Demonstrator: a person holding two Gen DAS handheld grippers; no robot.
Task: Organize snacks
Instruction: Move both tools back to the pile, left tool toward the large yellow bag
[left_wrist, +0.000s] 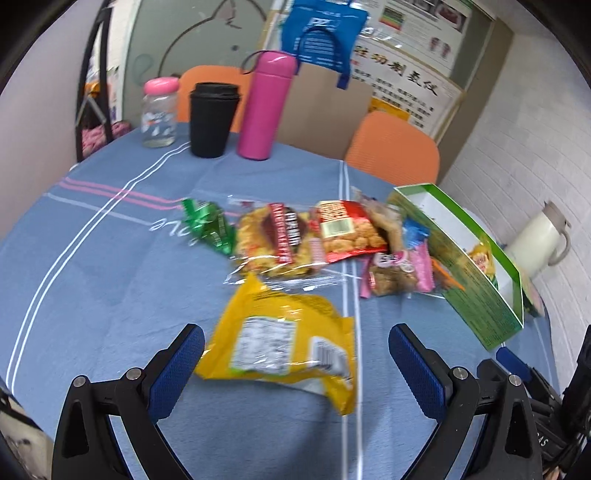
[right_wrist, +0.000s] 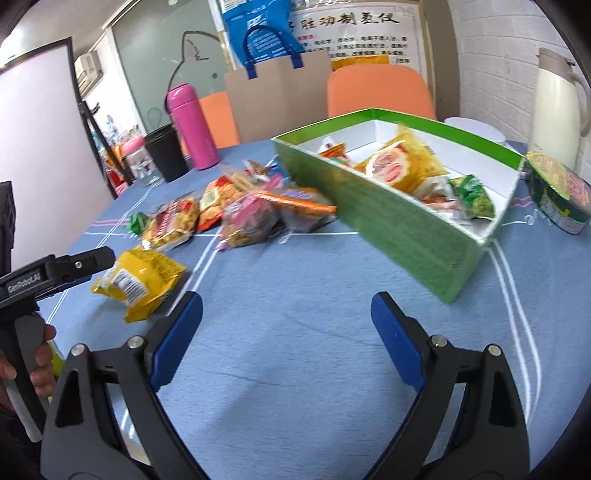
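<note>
A yellow snack bag (left_wrist: 284, 343) (right_wrist: 138, 280) lies on the blue tablecloth, right in front of my open left gripper (left_wrist: 295, 354), between its spread fingers but not gripped. Behind it a pile of snack packets (left_wrist: 317, 236) (right_wrist: 240, 210) stretches toward the green box (left_wrist: 476, 291) (right_wrist: 399, 218). The box holds several packets (right_wrist: 406, 166). My right gripper (right_wrist: 286, 325) is open over bare cloth in front of the box, holding nothing. The left gripper's body (right_wrist: 55, 269), held by a hand, shows at the left edge of the right wrist view.
A pink flask (left_wrist: 264, 107), black cup (left_wrist: 212, 120) and pink-lidded jar (left_wrist: 159, 112) stand at the table's far side. A white jug (right_wrist: 554, 107) and a noodle cup (right_wrist: 557, 192) sit right of the box. Orange chairs (left_wrist: 395, 147) stand behind.
</note>
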